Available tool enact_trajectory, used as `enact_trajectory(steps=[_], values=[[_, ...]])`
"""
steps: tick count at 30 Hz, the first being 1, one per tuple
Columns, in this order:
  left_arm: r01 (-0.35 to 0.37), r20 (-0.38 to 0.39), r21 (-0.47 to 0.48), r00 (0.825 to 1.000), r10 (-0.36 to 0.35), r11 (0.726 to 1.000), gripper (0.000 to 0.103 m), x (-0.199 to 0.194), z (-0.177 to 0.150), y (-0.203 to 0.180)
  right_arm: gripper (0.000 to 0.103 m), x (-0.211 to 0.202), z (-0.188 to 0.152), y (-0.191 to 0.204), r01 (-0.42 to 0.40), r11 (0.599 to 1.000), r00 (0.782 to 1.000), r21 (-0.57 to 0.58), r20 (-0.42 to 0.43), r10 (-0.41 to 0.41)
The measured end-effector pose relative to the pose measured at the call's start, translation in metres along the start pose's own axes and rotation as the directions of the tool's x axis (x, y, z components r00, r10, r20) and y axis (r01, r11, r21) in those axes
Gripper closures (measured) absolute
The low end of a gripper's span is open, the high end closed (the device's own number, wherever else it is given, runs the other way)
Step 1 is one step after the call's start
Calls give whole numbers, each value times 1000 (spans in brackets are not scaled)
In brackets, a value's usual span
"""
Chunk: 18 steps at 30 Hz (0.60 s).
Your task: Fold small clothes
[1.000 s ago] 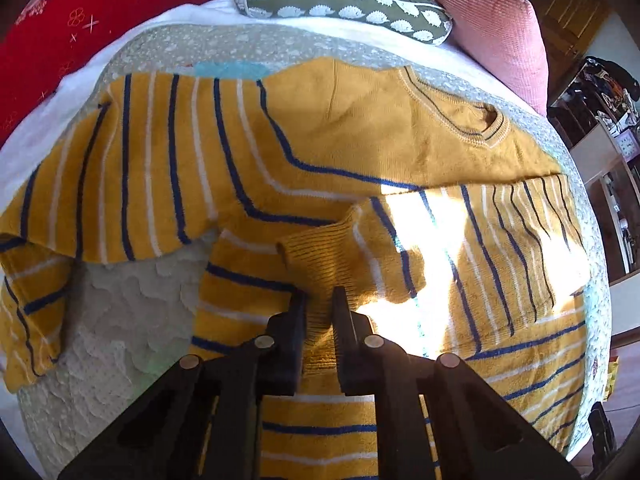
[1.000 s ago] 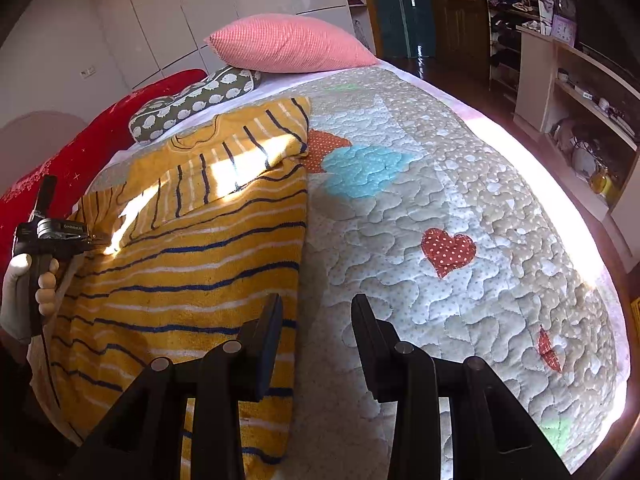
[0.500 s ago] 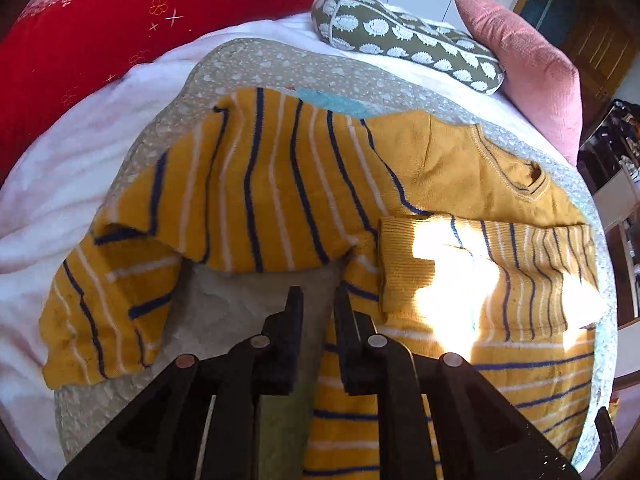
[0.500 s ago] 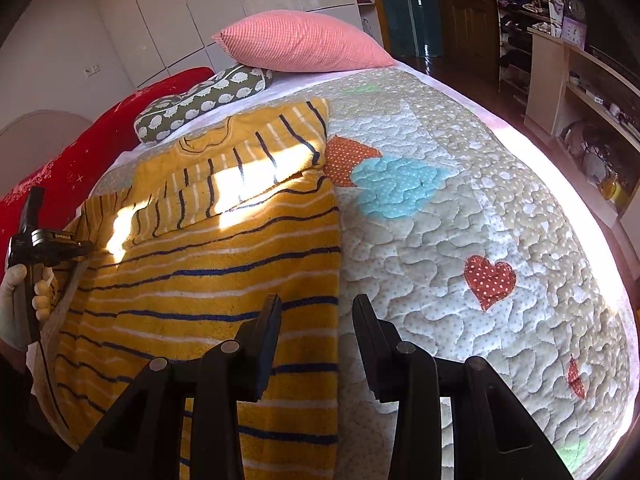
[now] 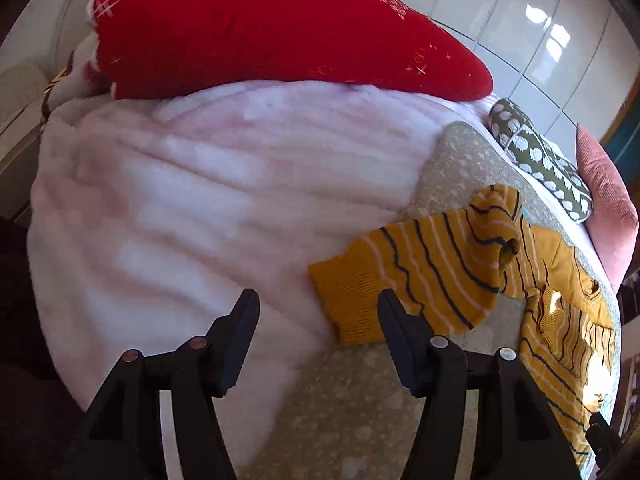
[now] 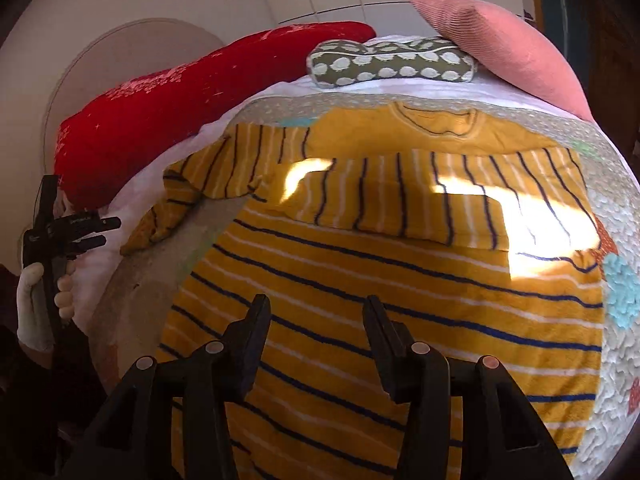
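Two hand-held grippers, both spread wide and holding nothing, hover over a bed: the left hand-held gripper point(image 5: 318, 312) beside the cuff of an outstretched sleeve point(image 5: 404, 280), the right hand-held gripper point(image 6: 316, 318) above the striped yellow sweater point(image 6: 384, 280), whose other sleeve lies folded across its chest on the quilt point(image 6: 616, 352). Beyond lie a red cushion point(image 6: 192, 108), a patterned bolster point(image 6: 392, 65) and a pink pillow point(image 6: 508, 40).

Daylight, fairly bright. Hard sun patches blow out on the yellow sweater point(image 6: 400, 272) w/ sharp shadow edges; glare on glossy wardrobe doors point(image 5: 540, 32). Heavy fisheye bend, dark vignette at corners. Left view soft w/ motion blur.
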<state>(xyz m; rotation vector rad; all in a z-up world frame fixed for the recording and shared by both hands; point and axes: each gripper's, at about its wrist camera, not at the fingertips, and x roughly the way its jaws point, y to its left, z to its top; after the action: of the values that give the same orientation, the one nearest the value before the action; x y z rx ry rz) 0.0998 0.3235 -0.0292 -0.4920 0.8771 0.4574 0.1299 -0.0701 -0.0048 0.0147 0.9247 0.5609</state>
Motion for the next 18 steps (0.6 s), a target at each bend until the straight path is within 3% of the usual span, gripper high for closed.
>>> enact_trajectory(steps=[3,8,10,13,16,17,18], values=[[22,8,-84,1000,-21,996,40,-16,-29,28,43,46,31,68,-86,983,996,-162,-42,80],[3,-28,-118,1000,-7,993,40,-30,-70,57,42,137,67,180,-168,900,981,-402,-159,111],[-13,-31,-104,999,10,994,40,-35,-81,63,42,174,72,218,-173,867,975,-468,-205,84],[-2,-49,-104,999,-3,995,40,-39,-87,70,42,227,64,259,-134,803,968,-580,-249,-19],[11,-43,-103,999,-15,995,40,-47,-89,69,44,252,53,268,-59,770,971,-636,-214,-102],[17,-36,-94,999,-21,995,40,-49,-88,66,55,249,54,268,-49,778,975,-626,-200,-100],[23,-29,-86,999,-26,996,40,-51,-87,62,79,242,59,266,-47,792,978,-609,-191,-88]])
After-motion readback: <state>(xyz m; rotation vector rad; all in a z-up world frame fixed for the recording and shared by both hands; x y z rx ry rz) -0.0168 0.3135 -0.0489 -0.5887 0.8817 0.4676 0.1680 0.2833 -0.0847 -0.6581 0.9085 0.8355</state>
